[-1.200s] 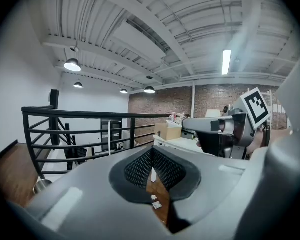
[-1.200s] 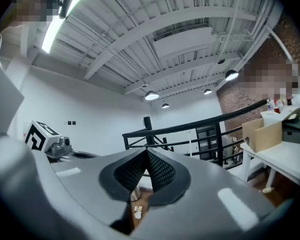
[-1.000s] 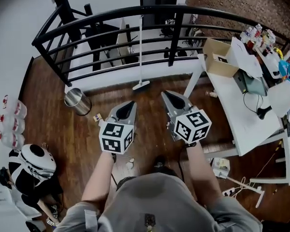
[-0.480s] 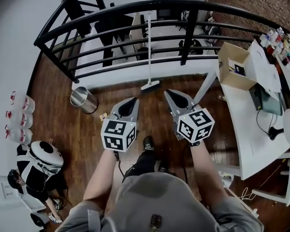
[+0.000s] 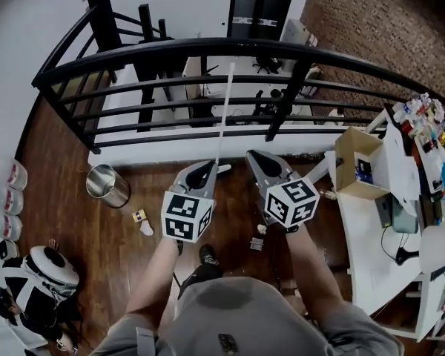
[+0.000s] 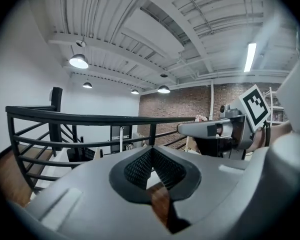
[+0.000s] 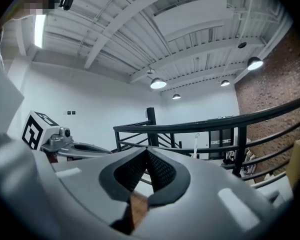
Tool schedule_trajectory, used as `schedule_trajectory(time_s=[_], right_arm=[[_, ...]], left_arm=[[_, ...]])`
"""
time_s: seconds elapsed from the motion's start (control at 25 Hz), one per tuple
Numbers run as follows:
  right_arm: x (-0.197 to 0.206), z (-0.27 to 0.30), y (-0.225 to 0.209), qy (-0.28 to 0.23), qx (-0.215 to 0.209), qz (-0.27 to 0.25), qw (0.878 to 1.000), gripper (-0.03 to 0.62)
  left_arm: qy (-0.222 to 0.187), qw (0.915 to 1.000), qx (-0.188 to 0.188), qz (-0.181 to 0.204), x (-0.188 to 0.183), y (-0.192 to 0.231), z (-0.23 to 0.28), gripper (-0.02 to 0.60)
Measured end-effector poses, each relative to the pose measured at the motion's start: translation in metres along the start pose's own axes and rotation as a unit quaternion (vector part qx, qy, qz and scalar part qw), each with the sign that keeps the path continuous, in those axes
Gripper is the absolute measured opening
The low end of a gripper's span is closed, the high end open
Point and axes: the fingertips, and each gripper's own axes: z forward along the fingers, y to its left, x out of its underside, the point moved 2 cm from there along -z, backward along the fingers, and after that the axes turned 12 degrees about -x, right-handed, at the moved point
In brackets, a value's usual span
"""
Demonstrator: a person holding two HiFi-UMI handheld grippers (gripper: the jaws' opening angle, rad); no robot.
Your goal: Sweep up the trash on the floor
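Both grippers are up in front of the person, pointing at the black railing [image 5: 208, 48], and neither holds anything. The left gripper [image 5: 200, 170] has its jaws pressed together with only floor showing below the pads, and the right gripper [image 5: 258, 160] is just as tightly closed and empty.

The broom [image 5: 224, 117] is the thing to watch. It stands dead ahead, in the gap between the two gripper noses, leaning against the railing. Its long axis runs nearly upright. The head is down on the wooden floor [image 5: 74, 162], peeking out just beside the left gripper's tip, and the thin white handle rises away from the person to end against the top rail. The handle sits a touch nearer the left gripper than the right, so I'd call the left the likelier one to take it, though either could reach. Either way, the jaws would have to open first and then close across the handle, not along it.

The trash scraps [image 5: 142, 221] lie on the floor off to the left of the left gripper, near the steel bin [image 5: 107, 185]. A couple more small pieces [image 5: 258, 240] lie below the right gripper, close to the person's feet. The white table [image 5: 363, 228] crowds the right side, so I'd expect sweeping room to be better on the left.
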Motion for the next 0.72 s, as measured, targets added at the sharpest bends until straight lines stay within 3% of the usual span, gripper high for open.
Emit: schedule_trajectory(time_s=[0.32,0.56,0.72], right_arm=[[-0.005,0.071,-0.055,0.020,-0.002,0.007,1.000,0.000],[-0.003,0.111,-0.109,0.031,-0.015,0.016,0.999,0.000],[0.001,0.139,-0.155,0.042,-0.027,0.019,0.999,0.000]], left_arm=[[0.018,0.9998,-0.003,-0.007,-0.006,0.051,0.076,0.008],[0.021,0.9998,0.004,0.000,-0.009,0.059,0.126,0.008],[0.036,0.9992,-0.011,-0.011,-0.003,0.068,0.172,0.008]])
